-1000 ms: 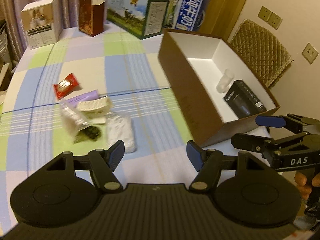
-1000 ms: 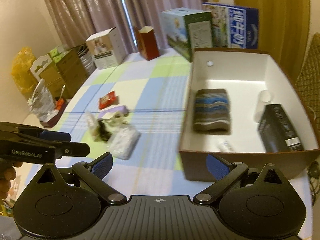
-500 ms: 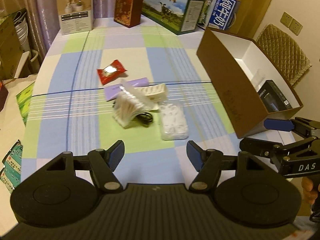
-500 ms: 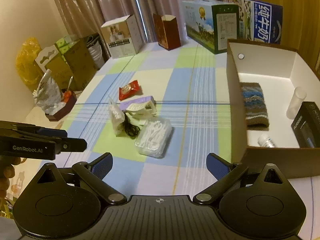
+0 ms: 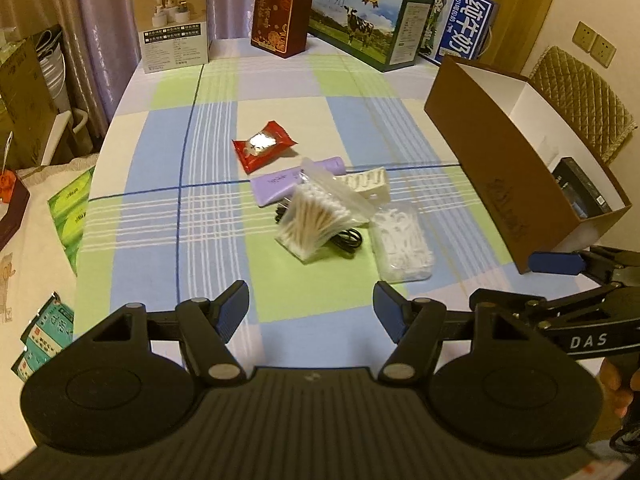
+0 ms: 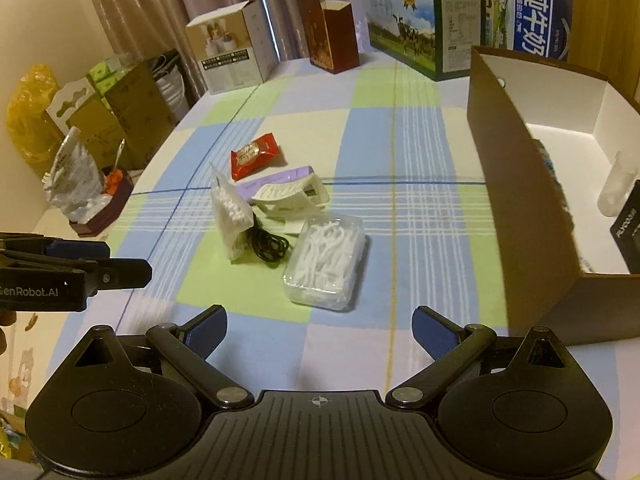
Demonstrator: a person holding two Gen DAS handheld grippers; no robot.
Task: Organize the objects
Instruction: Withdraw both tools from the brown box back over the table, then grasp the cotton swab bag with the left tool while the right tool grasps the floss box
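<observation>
A small pile lies mid-table: a red snack packet (image 5: 264, 149) (image 6: 253, 155), a purple pack (image 5: 296, 185), a white clip (image 6: 286, 197), a bag of cotton swabs (image 5: 320, 216) (image 6: 232, 216), a black cord (image 6: 270, 247) and a clear box of floss picks (image 5: 402, 242) (image 6: 326, 262). A brown open box (image 5: 500, 168) (image 6: 520, 184) stands to the right, holding a black box (image 5: 580, 194) and a clear tube (image 6: 616, 188). My left gripper (image 5: 311, 308) and right gripper (image 6: 318, 330) are both open and empty, above the near table edge, short of the pile.
Cartons stand along the table's far edge: a white box (image 5: 174, 20), a dark red box (image 5: 280, 14), a milk carton (image 5: 368, 12) and a blue carton (image 5: 464, 12). A padded chair (image 5: 580, 96) is behind the brown box. Boxes and bags (image 6: 80, 128) sit left of the table.
Both views have swung left, from the brown box toward the pile in the table's middle. Both grippers stay open and empty.
</observation>
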